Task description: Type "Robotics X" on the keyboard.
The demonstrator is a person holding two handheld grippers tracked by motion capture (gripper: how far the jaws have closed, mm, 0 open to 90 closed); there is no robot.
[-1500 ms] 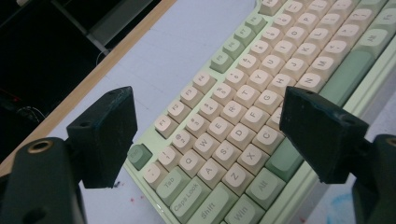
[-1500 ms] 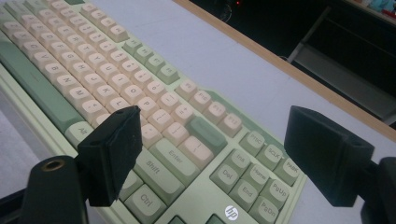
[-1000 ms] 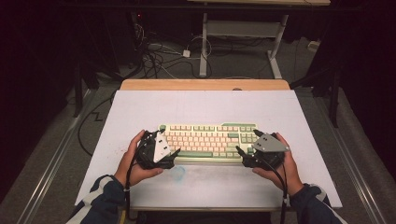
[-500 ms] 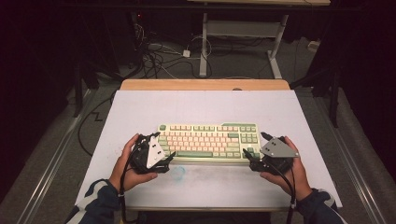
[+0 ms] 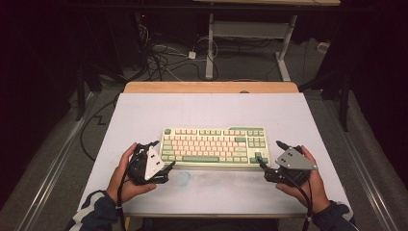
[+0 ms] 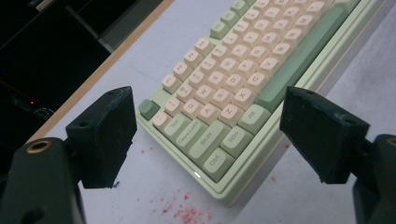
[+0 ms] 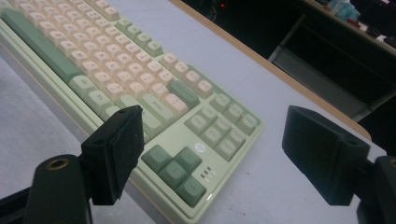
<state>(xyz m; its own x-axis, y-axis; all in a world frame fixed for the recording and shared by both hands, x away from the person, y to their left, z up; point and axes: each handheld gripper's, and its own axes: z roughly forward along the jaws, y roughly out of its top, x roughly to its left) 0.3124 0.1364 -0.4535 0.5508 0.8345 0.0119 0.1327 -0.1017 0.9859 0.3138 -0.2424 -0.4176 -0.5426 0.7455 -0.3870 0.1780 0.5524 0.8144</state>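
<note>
Both hand-held grippers, left (image 5: 159, 156) and right (image 5: 272, 157), are held wide open and empty at the keyboard (image 5: 214, 147), lying mid-worktop (image 5: 144, 113); red specks (image 6: 187, 212) are seen at 6 o'clock in the left gripper view.

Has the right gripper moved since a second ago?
Yes. The right gripper has backed off to the right, away from the keyboard end, toward the table's right edge.

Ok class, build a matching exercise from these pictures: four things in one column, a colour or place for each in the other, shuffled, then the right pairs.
Things:
1. keyboard
2. left gripper
3. right gripper
4. red specks

Descriptions:
A. at the keyboard's arrow-key end, open
B. on the white mat by the Ctrl corner
C. green case, cream keys
D. at the keyboard's Caps Lock end, open

Pairs: 1-C, 2-D, 3-A, 4-B
</note>
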